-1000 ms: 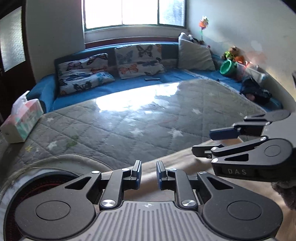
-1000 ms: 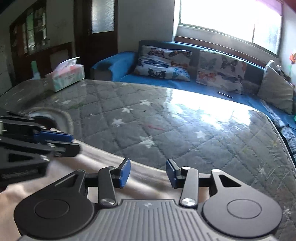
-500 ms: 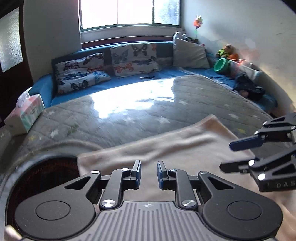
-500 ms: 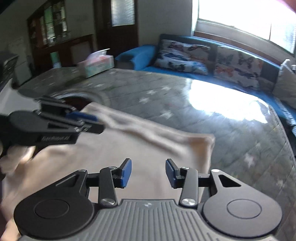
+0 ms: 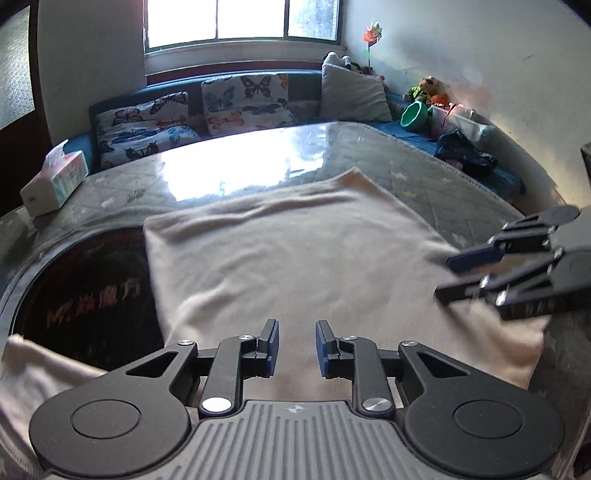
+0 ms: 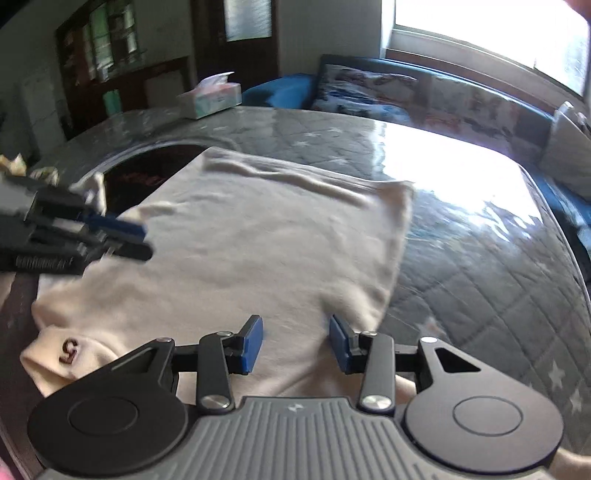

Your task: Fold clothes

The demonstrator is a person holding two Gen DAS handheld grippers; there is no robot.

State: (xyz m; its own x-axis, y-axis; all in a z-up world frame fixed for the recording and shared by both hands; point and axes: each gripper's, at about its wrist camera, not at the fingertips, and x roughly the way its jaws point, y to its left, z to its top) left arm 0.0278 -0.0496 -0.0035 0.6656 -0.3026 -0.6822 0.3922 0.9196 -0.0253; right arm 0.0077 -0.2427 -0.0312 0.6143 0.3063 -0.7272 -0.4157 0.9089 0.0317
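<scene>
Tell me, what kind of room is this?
Probably a home living room: a blue sofa with butterfly cushions under a window, a tissue box, and a beige garment spread on a quilted table cover.

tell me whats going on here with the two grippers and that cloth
A person holds a gripper in each hand over a beige garment spread flat on a quilted table. The left gripper and right gripper are both open and grip nothing. No fold shows yet.
</scene>
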